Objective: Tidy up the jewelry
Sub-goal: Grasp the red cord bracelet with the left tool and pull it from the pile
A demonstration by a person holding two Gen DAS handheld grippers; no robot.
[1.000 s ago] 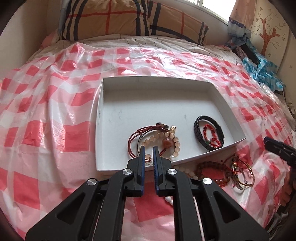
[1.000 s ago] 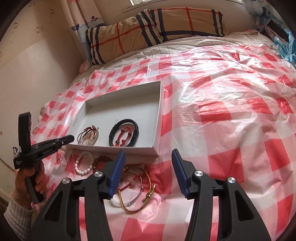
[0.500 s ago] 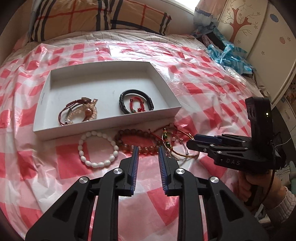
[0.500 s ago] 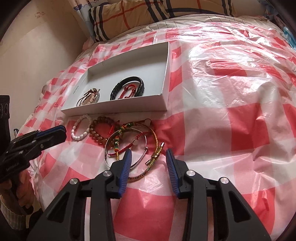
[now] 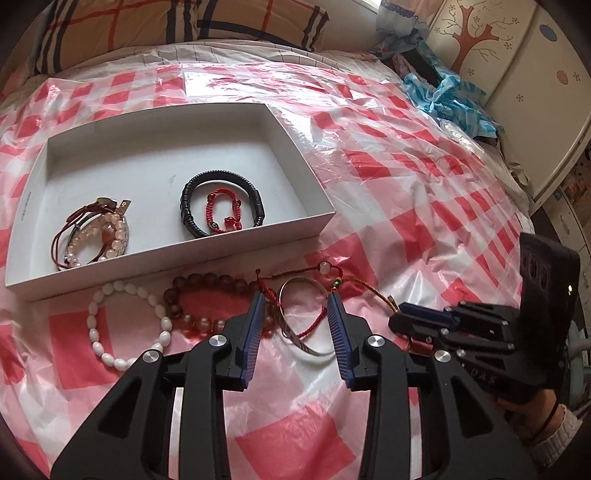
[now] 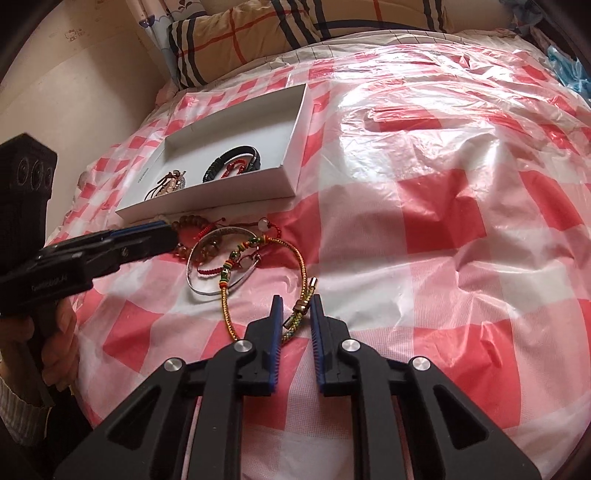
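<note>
Surface: we work over a bed covered with a red-and-white checked plastic sheet (image 5: 388, 229), a plaid pillow (image 5: 177, 26) at its far end.
Box: our shallow white cardboard box (image 5: 310, 192) lies on the sheet, open side up.
Inside the box: a black braided leather bracelet (image 5: 186, 206) rings a small red knotted cord bracelet (image 5: 211, 214); well to its left lies a tangle of pale pink bead bracelet and dark red cord (image 5: 92, 236).
Loose jewelry: just in front of the box's near wall lie a white oval-bead bracelet (image 5: 99, 339), a brown round-bead bracelet (image 5: 177, 302), a silver metal bangle (image 6: 192, 277) with red and multicoloured cords tangled across it, and a gold woven cord bracelet with metal end caps (image 6: 303, 273).
Left gripper (image 5: 295, 314): our jaws have just been opening and now stand apart above the silver bangle and a red cord, pressing on nothing.
Right gripper (image 6: 295, 314): our jaws have just been closing; the clasp end of the gold cord bracelet lies between the blue pads, a little gap showing on each side, so we cannot tell whether they have it pinched.
Hands: a hand in a pale knitted cuff (image 5: 546, 439) holds the right tool, at the right edge of the left wrist view.
</note>
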